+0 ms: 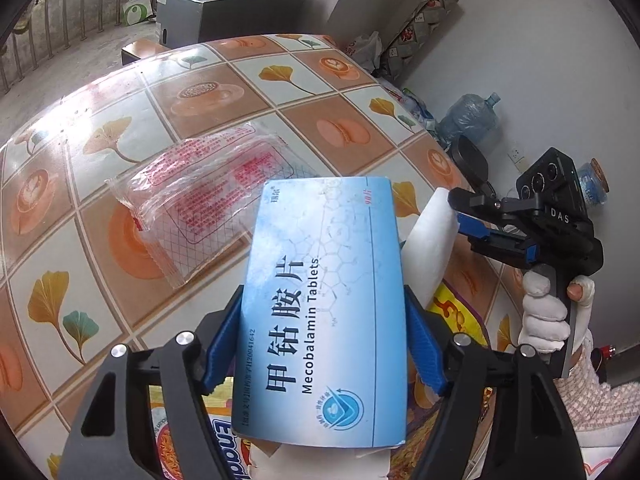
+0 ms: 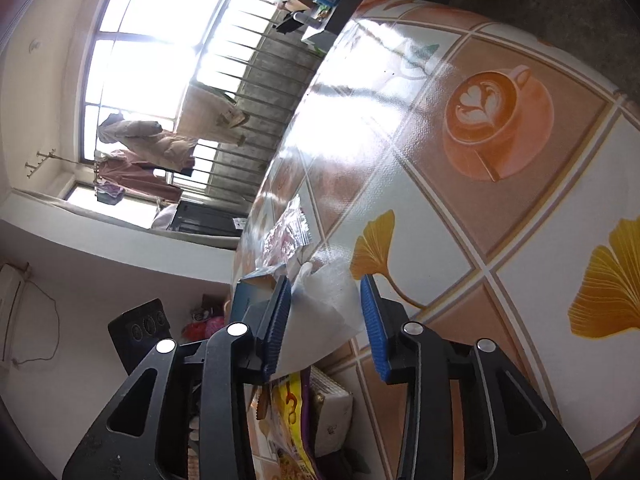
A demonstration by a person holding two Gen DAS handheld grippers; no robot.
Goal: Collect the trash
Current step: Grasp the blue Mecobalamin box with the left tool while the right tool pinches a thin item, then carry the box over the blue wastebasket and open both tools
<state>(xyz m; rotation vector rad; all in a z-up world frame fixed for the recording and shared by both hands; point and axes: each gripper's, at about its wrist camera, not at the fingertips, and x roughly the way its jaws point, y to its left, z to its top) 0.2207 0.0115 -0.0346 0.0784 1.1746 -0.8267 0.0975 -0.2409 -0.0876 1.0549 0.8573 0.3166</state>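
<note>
In the left wrist view a blue-and-white medicine box (image 1: 332, 232) printed "Mecobalamin Tablets" stands on end between my left gripper's (image 1: 324, 312) blue pads, which press on its two long sides above the table's near edge. To its right, my right gripper (image 1: 458, 212), held by a white-gloved hand (image 1: 548, 320), pinches a crumpled white tissue (image 1: 430, 240). The right wrist view shows that tissue (image 2: 324, 312) filling the gap between my right gripper's (image 2: 326, 284) pads, with the blue box (image 2: 252, 296) just left of it. A clear plastic wrapper with red print (image 1: 192, 200) lies flat on the table beyond the box.
The table (image 1: 340, 120) wears a glossy cloth printed with coffee cups and ginkgo leaves. Under my grippers lie a noodle packet (image 1: 224, 448) and a yellow snack bag (image 1: 452, 312). A water jug (image 1: 472, 118) stands by the wall; a grey cabinet (image 1: 224, 12) with bottles is beyond the table.
</note>
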